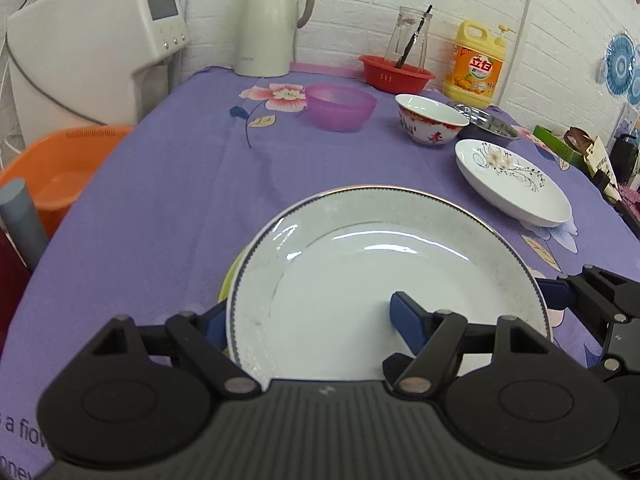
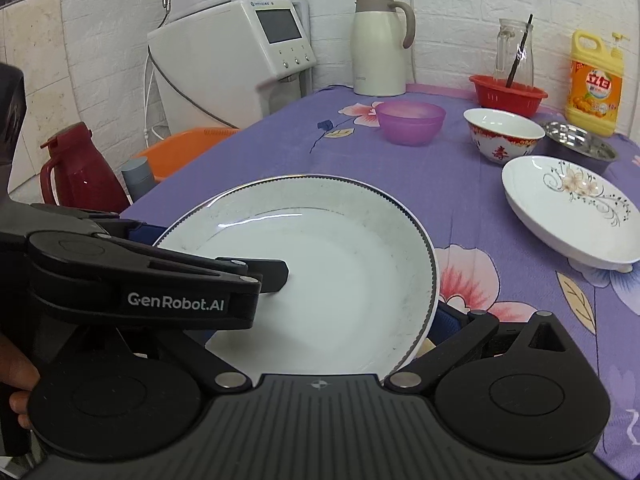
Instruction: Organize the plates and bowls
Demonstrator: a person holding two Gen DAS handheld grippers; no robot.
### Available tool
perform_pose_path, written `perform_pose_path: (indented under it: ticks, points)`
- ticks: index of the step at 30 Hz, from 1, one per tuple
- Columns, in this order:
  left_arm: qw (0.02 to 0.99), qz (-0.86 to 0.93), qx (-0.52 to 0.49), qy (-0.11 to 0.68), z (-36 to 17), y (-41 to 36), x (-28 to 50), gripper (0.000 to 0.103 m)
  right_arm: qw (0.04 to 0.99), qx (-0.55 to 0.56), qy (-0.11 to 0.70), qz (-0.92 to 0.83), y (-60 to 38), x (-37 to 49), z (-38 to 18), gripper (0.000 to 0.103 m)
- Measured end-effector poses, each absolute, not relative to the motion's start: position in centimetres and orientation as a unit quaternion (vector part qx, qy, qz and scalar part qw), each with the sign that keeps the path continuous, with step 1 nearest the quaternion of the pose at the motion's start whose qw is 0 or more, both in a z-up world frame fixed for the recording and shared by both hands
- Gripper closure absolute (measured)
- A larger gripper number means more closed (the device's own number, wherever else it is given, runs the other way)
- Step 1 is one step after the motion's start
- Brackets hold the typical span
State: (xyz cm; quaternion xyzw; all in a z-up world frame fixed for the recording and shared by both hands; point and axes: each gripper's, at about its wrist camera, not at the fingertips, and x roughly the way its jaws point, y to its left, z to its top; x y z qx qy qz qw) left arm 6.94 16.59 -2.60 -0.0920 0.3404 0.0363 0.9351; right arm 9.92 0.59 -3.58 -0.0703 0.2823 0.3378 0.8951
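A large white plate with a dark beaded rim [image 1: 360,272] [image 2: 320,264] is held near the table's front, over a yellow-green plate edge [image 1: 230,276]. My left gripper [image 1: 312,320] has one blue finger inside the plate and one outside its left rim; it appears shut on that rim. It also shows in the right wrist view [image 2: 224,256]. My right gripper [image 2: 320,328] straddles the plate's near right rim, jaws wide; whether it grips is unclear. A floral white plate [image 1: 516,184] [image 2: 576,212], a red-patterned bowl [image 1: 430,118] [image 2: 502,132], a purple bowl [image 1: 340,106] [image 2: 410,120] and a steel bowl [image 1: 486,122] [image 2: 580,146] stand farther back.
A thermos jug [image 1: 268,20], a red basket [image 1: 396,74] with a glass bottle, and a yellow detergent bottle [image 1: 474,64] line the wall. A water dispenser [image 1: 92,48], an orange basin [image 1: 60,168] and a red flask [image 2: 76,172] stand off the table's left edge.
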Motion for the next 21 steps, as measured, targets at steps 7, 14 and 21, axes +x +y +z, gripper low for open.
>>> perform_pose_path:
  ticks: [7, 14, 21]
  points:
    - [0.947, 0.036, -0.059, 0.313, -3.2, 16.0, 6.4, 0.027, 0.9, -0.104, 0.271, 0.327, 0.7, 9.9, -4.2, 0.0]
    - [0.965, 0.044, -0.067, 0.249, -0.4, 16.2, 4.9, 0.022, 0.911, -0.055, 0.26, 0.316, -1.2, 10.1, -3.7, 0.0]
    - [0.964, 0.023, -0.083, 0.252, 0.9, 14.3, 6.0, 0.022, 0.925, -0.005, 0.24, 0.294, -4.6, 11.2, -2.1, 0.0]
